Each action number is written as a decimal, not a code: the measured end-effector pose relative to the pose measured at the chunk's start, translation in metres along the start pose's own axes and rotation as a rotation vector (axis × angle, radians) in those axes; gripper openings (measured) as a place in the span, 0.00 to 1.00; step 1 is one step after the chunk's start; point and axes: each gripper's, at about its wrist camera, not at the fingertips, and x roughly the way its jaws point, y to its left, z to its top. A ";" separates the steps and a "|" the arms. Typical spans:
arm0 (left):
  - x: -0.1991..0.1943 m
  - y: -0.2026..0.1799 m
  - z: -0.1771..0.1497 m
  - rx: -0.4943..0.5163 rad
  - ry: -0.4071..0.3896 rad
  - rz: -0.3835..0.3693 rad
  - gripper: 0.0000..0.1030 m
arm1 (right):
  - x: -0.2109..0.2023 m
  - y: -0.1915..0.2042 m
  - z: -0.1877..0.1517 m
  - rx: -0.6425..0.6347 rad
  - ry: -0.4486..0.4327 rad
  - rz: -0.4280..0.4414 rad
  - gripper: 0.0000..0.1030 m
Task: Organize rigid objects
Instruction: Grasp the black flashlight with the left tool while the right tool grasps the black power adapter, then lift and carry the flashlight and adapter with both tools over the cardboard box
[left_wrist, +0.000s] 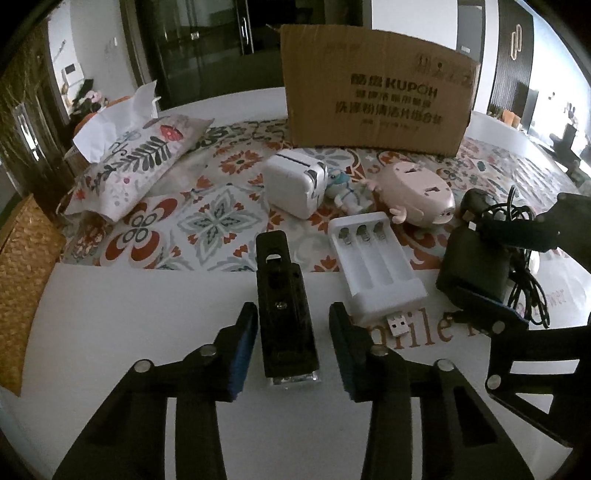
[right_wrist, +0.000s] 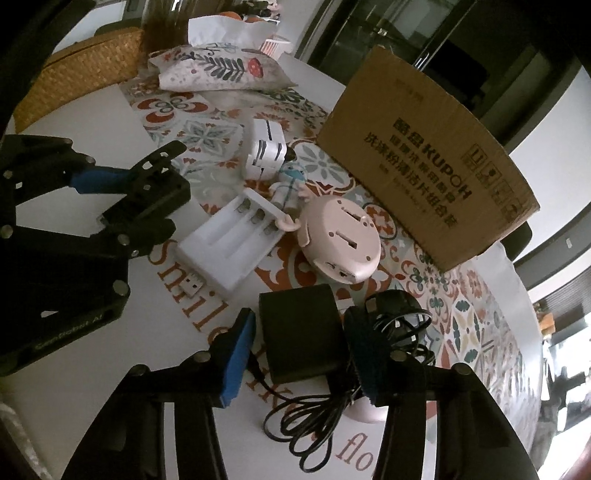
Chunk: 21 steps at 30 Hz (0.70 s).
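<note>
My left gripper (left_wrist: 293, 325) is open, its blue-padded fingers on either side of a black stapler-like device (left_wrist: 284, 310) lying on the white table (left_wrist: 129, 314). My right gripper (right_wrist: 299, 343) is open around a black power adapter (right_wrist: 301, 332) with a tangled black cable (right_wrist: 321, 417). A white battery charger (left_wrist: 376, 266) with a USB plug lies between them; it also shows in the right wrist view (right_wrist: 229, 243). A pink round toy (left_wrist: 417, 194), a small figurine (left_wrist: 343, 188) and a white cube adapter (left_wrist: 295, 184) lie further back.
An open cardboard box (left_wrist: 376, 92) stands at the back on a patterned cloth (left_wrist: 207, 221). A floral pouch with tissue (left_wrist: 136, 158) lies at back left. A woven basket (left_wrist: 26, 266) sits at the table's left edge.
</note>
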 end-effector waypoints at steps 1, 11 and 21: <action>0.002 0.000 0.000 -0.002 0.003 0.001 0.37 | 0.001 0.001 0.000 -0.003 0.001 -0.005 0.49; 0.007 0.002 0.003 -0.015 0.003 0.005 0.29 | 0.008 0.005 0.006 -0.064 0.031 -0.032 0.50; 0.005 0.005 0.000 -0.025 -0.005 -0.033 0.29 | 0.018 -0.002 0.016 -0.146 0.124 0.109 0.49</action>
